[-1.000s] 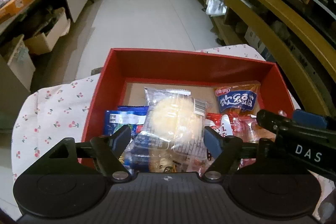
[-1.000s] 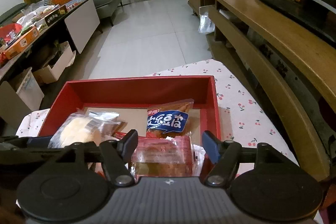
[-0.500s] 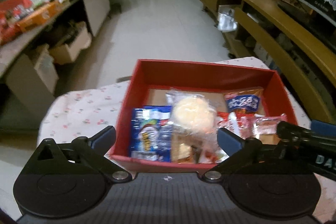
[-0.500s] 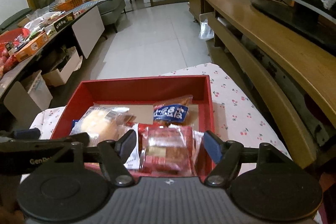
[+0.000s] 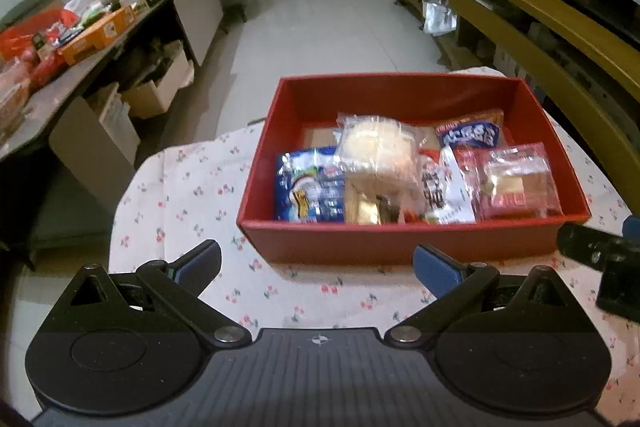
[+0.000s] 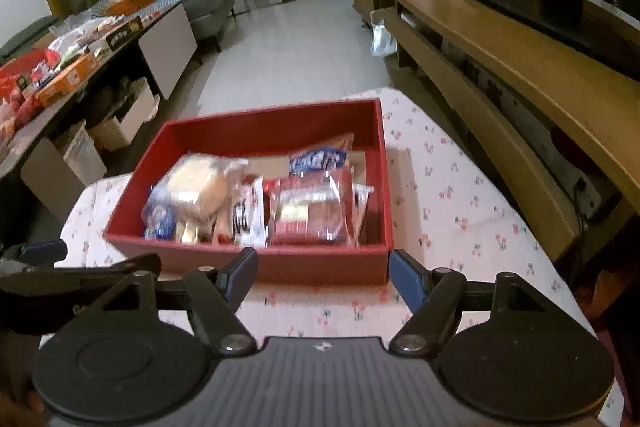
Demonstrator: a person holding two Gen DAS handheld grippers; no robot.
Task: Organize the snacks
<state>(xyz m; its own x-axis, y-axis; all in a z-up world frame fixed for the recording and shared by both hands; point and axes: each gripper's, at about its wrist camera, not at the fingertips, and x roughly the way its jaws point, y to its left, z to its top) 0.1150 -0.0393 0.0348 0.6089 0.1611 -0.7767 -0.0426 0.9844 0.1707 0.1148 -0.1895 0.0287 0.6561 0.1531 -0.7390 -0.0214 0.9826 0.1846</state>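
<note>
A red box (image 5: 400,243) (image 6: 320,265) sits on a cherry-print cloth and holds several wrapped snacks. Among them are a pale round bun in clear wrap (image 5: 376,151) (image 6: 198,183), a blue packet (image 5: 310,187), a red clear-wrapped cake (image 5: 516,183) (image 6: 316,209) and an orange and blue packet (image 5: 472,133) (image 6: 320,157). My left gripper (image 5: 318,265) is open wide with nothing between its fingers, on the near side of the box above the cloth. My right gripper (image 6: 324,273) stands open and empty too, just short of the box's near wall.
The small cloth-covered table (image 5: 180,195) ends in edges on the left and far side. A cluttered dark table (image 5: 80,35) runs along the left. A long wooden shelf unit (image 6: 520,75) lines the right. White tiled floor (image 5: 320,27) lies beyond.
Both grippers have drawn back out of the box toward me and slightly up. The left jaws spread wide, leaving the bun in the box. The red cake packet lies in the box.
</note>
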